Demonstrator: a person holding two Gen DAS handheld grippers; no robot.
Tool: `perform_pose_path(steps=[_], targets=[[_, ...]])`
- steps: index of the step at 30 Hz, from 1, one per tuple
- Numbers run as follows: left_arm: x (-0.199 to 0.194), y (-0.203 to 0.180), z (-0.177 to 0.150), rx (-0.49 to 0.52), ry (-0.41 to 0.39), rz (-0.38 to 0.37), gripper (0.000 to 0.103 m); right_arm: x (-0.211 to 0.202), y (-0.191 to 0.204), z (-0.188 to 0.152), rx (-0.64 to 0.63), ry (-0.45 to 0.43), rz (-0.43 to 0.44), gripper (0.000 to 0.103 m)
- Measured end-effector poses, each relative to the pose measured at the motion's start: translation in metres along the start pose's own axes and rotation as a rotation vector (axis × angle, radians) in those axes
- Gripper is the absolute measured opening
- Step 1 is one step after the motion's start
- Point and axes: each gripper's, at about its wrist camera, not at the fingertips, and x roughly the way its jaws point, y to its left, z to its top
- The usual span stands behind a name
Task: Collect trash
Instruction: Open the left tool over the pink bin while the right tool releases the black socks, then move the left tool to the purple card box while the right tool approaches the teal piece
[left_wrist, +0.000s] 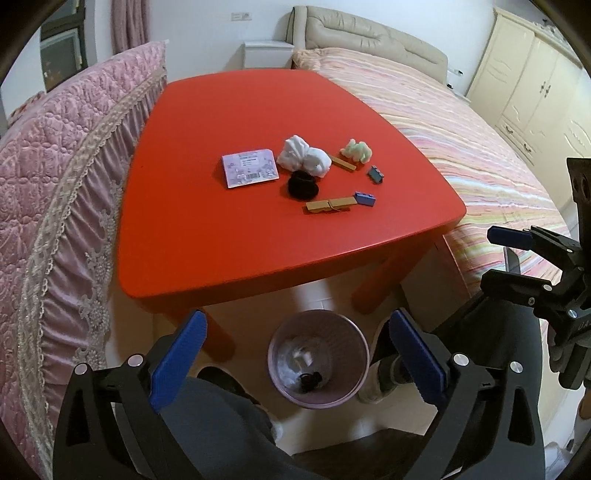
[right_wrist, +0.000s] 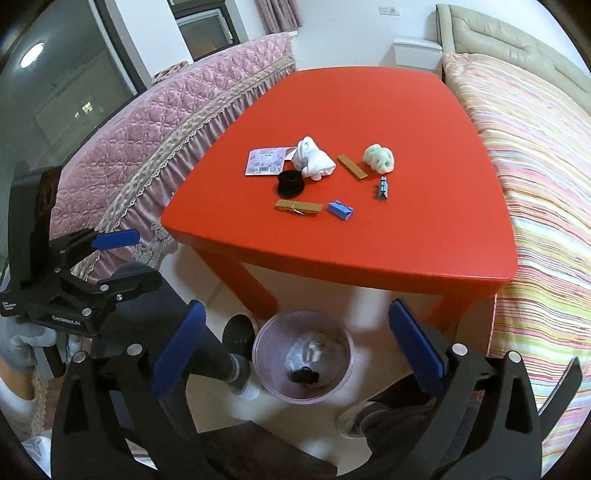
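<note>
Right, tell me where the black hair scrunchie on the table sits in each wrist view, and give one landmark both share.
Left wrist view: the black scrunchie lies near the table's middle, just below the white crumpled tissue and right of the card.
Right wrist view: the black scrunchie lies left of centre on the table, below and left of the white crumpled tissue.
Shared landmark: the wooden clothespin, just nearer the camera than the scrunchie.
</note>
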Motion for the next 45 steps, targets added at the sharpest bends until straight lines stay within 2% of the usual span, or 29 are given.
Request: perform_pose_path(steps=[12,23,35,45], targets=[[-0.003,0.004,0.011,-0.008,-0.010,0.013,0.095,-0.002,-0.007,0.014,0.006,-0.001,-0.018,0.098],[0.001,0.020,0.057,-0.015,-0.039,0.075,0.095,0.001,-0.026,0.063,0.008,-0.021,-0.069,0.098],[0.049,0.043,0.118,-0.062,0.018,0.112,0.095,0.051,-0.065,0.116,0.011,0.063,-0.156,0.098],[0.105,0.047,0.142,-0.088,0.125,0.122,0.095,0.100,-0.079,0.130,0.010,0.151,-0.181,0.098]])
